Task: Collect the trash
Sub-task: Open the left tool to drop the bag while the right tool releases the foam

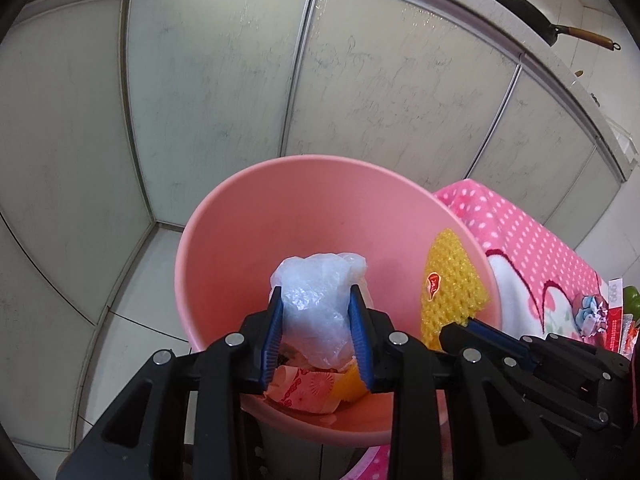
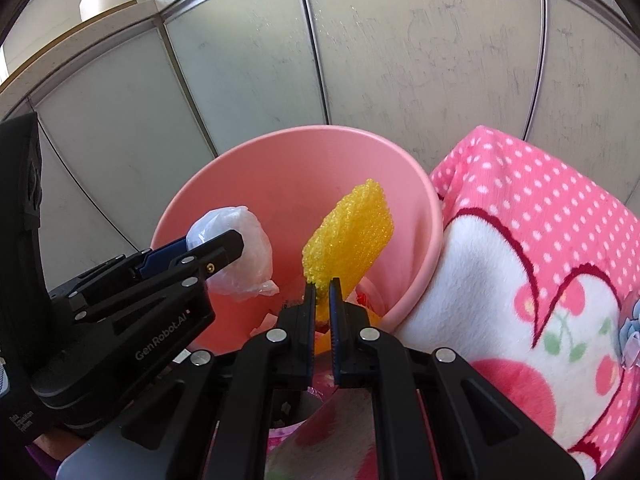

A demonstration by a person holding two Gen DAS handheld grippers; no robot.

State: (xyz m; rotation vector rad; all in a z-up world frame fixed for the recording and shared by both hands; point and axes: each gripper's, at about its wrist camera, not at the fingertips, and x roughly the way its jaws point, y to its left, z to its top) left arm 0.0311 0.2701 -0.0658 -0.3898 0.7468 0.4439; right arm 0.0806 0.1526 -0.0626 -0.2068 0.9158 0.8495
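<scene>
Squeezed between blue jaws of the left gripper [image 1: 316,320]: a crumpled clear plastic bag [image 1: 316,300], held right over the pink bin [image 1: 256,216] so a drop lands inside. Pinched tight in the right gripper [image 2: 323,296]: yellow foam fruit netting [image 2: 352,232], also above the bin. Already down at the bottom: paper scraps [image 1: 304,392]. Just beside the bin: a pink dotted blanket [image 2: 520,240].
</scene>
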